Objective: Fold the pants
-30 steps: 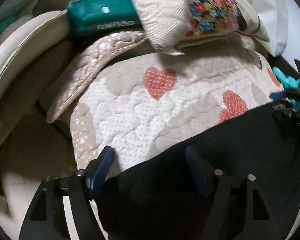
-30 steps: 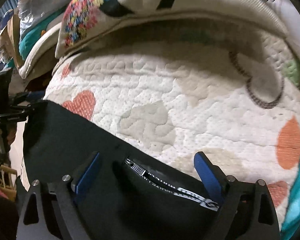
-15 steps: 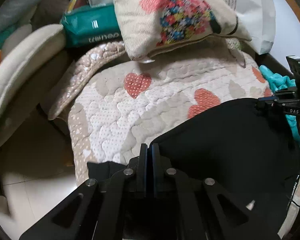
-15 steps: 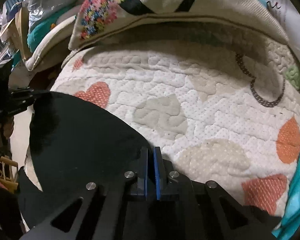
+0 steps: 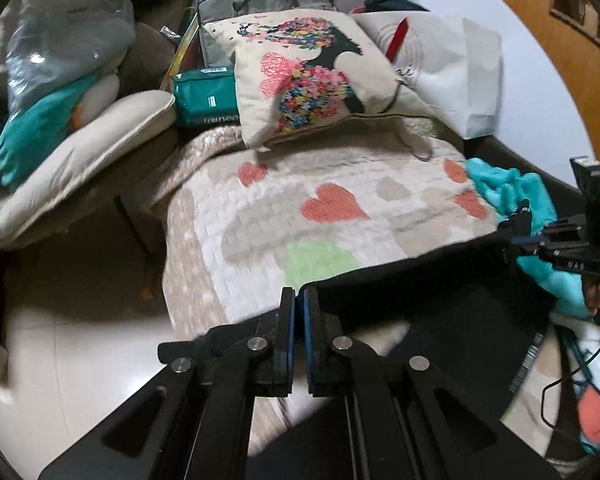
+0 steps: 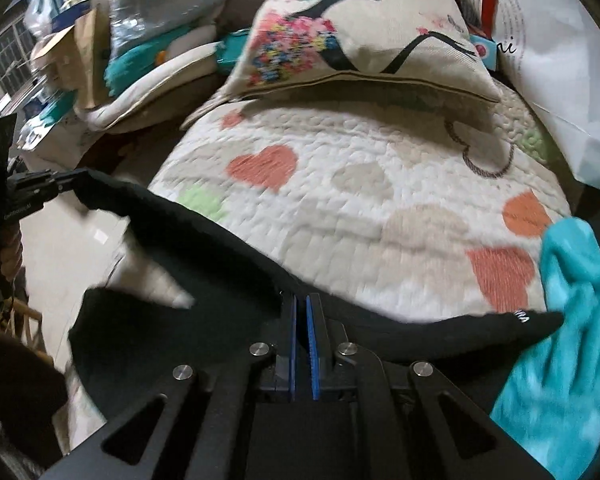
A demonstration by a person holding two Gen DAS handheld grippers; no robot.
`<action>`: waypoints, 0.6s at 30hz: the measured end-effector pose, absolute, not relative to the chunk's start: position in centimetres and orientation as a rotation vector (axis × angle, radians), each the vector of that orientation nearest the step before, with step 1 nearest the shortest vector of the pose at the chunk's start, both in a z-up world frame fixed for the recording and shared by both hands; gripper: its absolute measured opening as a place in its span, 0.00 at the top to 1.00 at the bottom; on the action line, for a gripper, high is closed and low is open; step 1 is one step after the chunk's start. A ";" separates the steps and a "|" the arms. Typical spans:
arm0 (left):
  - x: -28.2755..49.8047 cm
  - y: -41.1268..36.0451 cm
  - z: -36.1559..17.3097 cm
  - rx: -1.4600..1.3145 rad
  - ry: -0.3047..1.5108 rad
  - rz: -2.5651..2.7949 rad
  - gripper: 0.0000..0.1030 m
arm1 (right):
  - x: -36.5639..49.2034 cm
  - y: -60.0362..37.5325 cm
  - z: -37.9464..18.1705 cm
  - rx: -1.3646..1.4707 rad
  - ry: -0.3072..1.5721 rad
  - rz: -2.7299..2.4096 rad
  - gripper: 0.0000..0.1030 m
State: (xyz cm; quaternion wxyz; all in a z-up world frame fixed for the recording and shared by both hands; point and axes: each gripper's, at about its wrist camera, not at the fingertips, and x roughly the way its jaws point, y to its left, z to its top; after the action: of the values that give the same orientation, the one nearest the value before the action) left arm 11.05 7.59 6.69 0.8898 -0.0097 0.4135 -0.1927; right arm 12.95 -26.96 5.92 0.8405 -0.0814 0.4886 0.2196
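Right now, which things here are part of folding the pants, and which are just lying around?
Part of the job:
black pants
left gripper
right gripper
heart quilt, the folding surface

Lying about:
floral cushion
teal blanket
green package
white paper bag

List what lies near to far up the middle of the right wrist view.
Right gripper shut on the pants → heart quilt → floral pillow.
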 end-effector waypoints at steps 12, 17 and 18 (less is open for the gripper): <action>-2.5 6.7 -0.5 -0.069 1.137 -0.325 0.96 | 0.0 -27.2 0.4 -0.253 1.264 0.477 0.95; -3.7 6.2 -2.5 -0.034 1.277 -0.264 0.96 | -1.3 -26.9 -2.2 -0.276 1.348 0.423 0.88; -3.7 6.3 -2.8 -0.028 1.311 -0.243 0.96 | -1.4 -27.1 -2.5 -0.266 1.372 0.403 0.85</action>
State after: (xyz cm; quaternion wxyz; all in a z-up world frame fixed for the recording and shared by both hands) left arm -3.70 6.31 -2.79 0.7858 -0.0128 0.6080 -0.1126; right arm -1.35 -27.08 -2.54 0.7468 -0.1218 0.6272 0.1843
